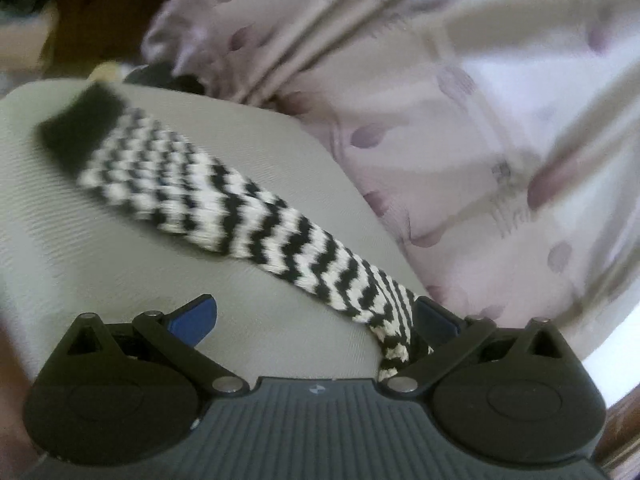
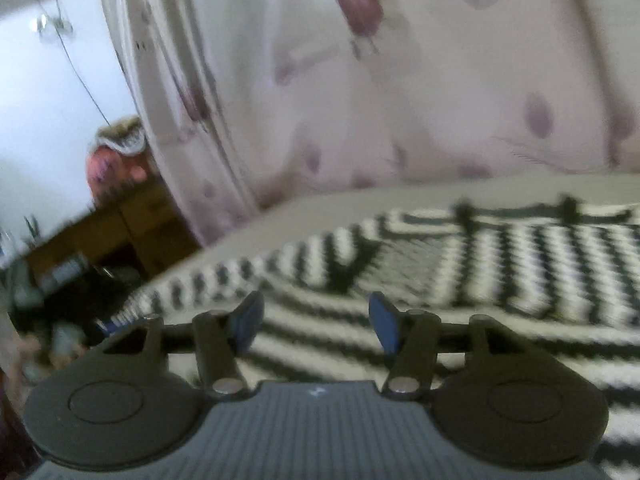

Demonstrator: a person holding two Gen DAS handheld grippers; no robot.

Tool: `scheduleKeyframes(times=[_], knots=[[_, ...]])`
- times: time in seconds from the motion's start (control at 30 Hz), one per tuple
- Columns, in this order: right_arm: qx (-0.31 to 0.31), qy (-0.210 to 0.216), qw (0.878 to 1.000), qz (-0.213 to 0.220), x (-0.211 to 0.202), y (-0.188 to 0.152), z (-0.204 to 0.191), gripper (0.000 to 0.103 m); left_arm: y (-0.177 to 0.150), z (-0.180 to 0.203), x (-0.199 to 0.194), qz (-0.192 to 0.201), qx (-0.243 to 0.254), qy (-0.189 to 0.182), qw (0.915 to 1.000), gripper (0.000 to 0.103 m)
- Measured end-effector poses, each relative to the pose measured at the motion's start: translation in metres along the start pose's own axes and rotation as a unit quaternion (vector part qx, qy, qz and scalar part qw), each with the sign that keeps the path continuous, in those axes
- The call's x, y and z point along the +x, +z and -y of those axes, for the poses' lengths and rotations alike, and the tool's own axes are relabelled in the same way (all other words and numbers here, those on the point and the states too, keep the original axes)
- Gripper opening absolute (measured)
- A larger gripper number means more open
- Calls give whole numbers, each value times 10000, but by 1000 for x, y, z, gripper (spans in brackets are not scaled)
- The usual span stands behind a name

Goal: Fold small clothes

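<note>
A black-and-white zigzag knit sleeve (image 1: pixel 224 208) stretches across the grey padded surface (image 1: pixel 100 272), with its black cuff (image 1: pixel 80 124) at the far left. Its near end drapes against the right finger (image 1: pixel 436 316) of my left gripper (image 1: pixel 314 318), whose jaws stand wide apart and press on nothing. In the right wrist view the body of the same knit garment (image 2: pixel 520 264) lies spread on the grey surface (image 2: pixel 360 196). My right gripper (image 2: pixel 316 320) hovers just over it with its blue pads apart and no cloth pinched between them.
A pale curtain with purple spots (image 1: pixel 440 100) hangs close behind the surface and fills the back of the right wrist view (image 2: pixel 400 80). Wooden furniture (image 2: pixel 132 224) and dark clutter (image 2: pixel 72 288) sit off the surface's left edge.
</note>
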State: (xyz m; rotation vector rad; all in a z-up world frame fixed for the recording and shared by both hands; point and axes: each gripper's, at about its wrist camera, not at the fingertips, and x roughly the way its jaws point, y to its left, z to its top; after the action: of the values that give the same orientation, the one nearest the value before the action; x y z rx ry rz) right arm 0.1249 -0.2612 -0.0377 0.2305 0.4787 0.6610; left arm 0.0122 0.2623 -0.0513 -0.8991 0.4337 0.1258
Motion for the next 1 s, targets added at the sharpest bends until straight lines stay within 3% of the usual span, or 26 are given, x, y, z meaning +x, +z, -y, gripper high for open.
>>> scheduleKeyframes(times=[0.13, 0.27, 0.37, 0.47, 0.5, 0.53, 0.6, 0.67, 0.73, 0.8, 0.9, 1.0], knots=[[311, -391, 9988, -2, -38, -23, 24, 58, 22, -31, -19, 449, -497, 395, 9970, 102], [819, -661, 9943, 188, -66, -35, 47, 58, 47, -66, -20, 559, -1169, 411, 9907, 97], [1115, -758, 9902, 377, -83, -37, 56, 58, 64, -73, -14, 592, -1184, 409, 9904, 94], [1294, -849, 9866, 525, -95, -41, 62, 58, 79, -70, 0, 505, -1006, 572, 9920, 82], [1376, -859, 9852, 547, -98, -42, 64, 58, 81, -70, 3, 461, -907, 609, 9929, 70], [1427, -870, 9843, 562, -100, -44, 66, 58, 85, -69, 10, 409, -767, 696, 9938, 44], [1473, -927, 9829, 607, -106, -48, 68, 58, 84, -72, 22, 226, -636, 959, 9931, 7], [1502, -972, 9819, 623, -111, -51, 70, 58, 86, -70, 27, 360, -608, 1102, 9914, 6], [1543, -1050, 9801, 670, -117, -55, 73, 58, 91, -46, 27, 559, -349, 1354, 9886, 6], [1607, -1125, 9777, 747, -123, -56, 78, 58, 98, -12, 28, 759, -79, 1229, 9895, 6], [1908, -1238, 9692, 943, -133, -60, 90, 58, 102, 62, 31, 945, 630, 806, 9903, 6], [1900, -1495, 9646, 1051, -140, -63, 97, 59, 93, 148, 36, 981, 1339, 223, 9859, 6]])
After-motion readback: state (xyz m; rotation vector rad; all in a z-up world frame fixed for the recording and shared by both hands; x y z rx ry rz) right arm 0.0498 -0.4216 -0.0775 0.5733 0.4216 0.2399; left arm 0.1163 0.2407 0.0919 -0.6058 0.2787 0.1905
